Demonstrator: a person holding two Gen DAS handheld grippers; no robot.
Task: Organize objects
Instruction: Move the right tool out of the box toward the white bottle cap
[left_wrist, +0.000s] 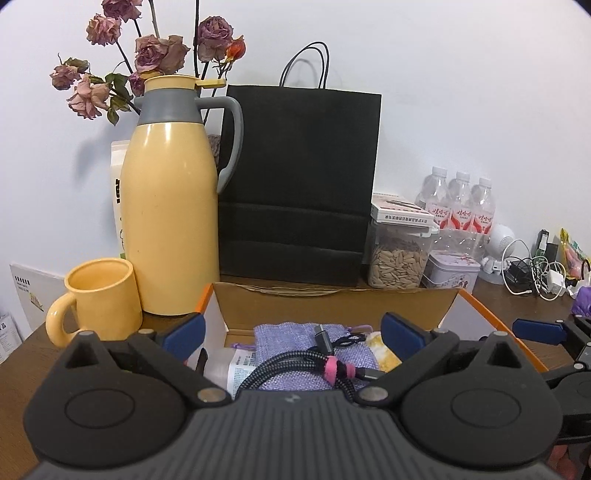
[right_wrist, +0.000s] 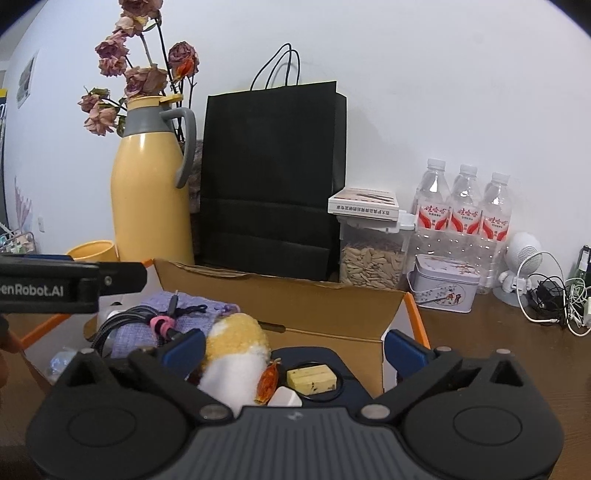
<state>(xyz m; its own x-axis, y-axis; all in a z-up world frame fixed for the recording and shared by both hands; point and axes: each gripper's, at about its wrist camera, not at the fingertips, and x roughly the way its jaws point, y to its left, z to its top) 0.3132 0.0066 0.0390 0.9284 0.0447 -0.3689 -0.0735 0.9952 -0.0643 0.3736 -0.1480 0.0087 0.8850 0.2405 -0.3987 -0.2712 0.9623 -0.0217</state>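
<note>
Both the left hand-held gripper (left_wrist: 291, 332) and the right hand-held gripper (right_wrist: 295, 349) hang spread wide, empty, over the open cardboard box (left_wrist: 332, 306) near on the bench (right_wrist: 498, 343). Inside it the braided cable (left_wrist: 295, 365) lies on a purple pouch (left_wrist: 284, 339) (probably gathered there for tidiness).

This looks like a lived-in home room, with a brown wooden bench (right_wrist: 480, 332) pushed against a plain white wall. At ten o'clock a yellow thermos jug (left_wrist: 170, 221) stands before dried roses (left_wrist: 155, 55), a matching mug (left_wrist: 99, 295) beside it. At twelve o'clock is a black paper shopping bag (left_wrist: 299, 184). Towards two o'clock sit a jar of seeds (right_wrist: 373, 262), a small tin (right_wrist: 443, 284) and three water bottles (right_wrist: 461, 210). At three o'clock lie tangled chargers and cables (right_wrist: 554, 299).
</note>
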